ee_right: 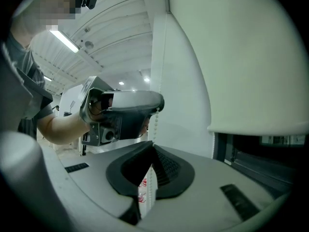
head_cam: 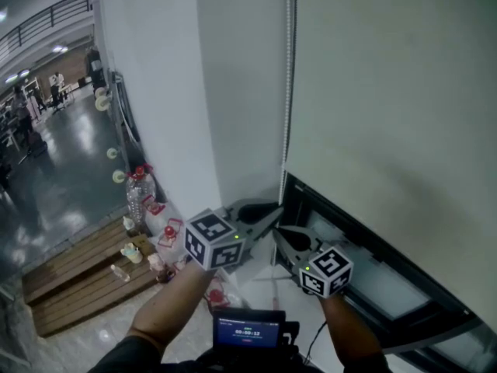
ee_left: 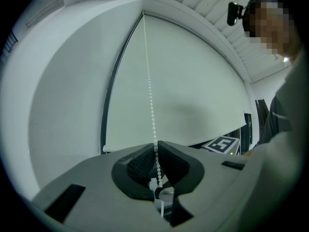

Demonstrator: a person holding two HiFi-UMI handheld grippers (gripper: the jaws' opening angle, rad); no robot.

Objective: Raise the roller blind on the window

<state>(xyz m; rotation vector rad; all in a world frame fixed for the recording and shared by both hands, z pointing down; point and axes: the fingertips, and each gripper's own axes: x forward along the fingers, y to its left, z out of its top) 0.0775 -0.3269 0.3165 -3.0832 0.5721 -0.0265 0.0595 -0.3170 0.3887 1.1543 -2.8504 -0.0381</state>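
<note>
- Blind (head_cam: 388,99): drawn down over most of the window, bottom edge just above and to the right of both sets of fingertips.
- Window frame (head_cam: 365,247): dark, exposed below the blind, right of the fingers.
- Pallet (head_cam: 78,278): wooden, on the floor well left of and below the fingers; carrying a few small odds and ends, too small to tell apart.
- Left gripper (head_cam: 273,212): pointing level at the blind's left edge, fingers pressed together, pinching the chain (head_cam: 290,68); the higher of the two.
- Right gripper (head_cam: 281,238): just under the left fingertips, fingers closed tight on the same chain, beads running down between the pads.
- Screen (head_cam: 248,331): lit, below and behind both grippers.
- Bottle (head_cam: 140,193): clear, red cap, upright beside the pallet, well left of the fingers; contents not readable.
- Chain: white beads, hanging straight along the blind's left edge, down into the left fingers, then on through the right ones.
</note>
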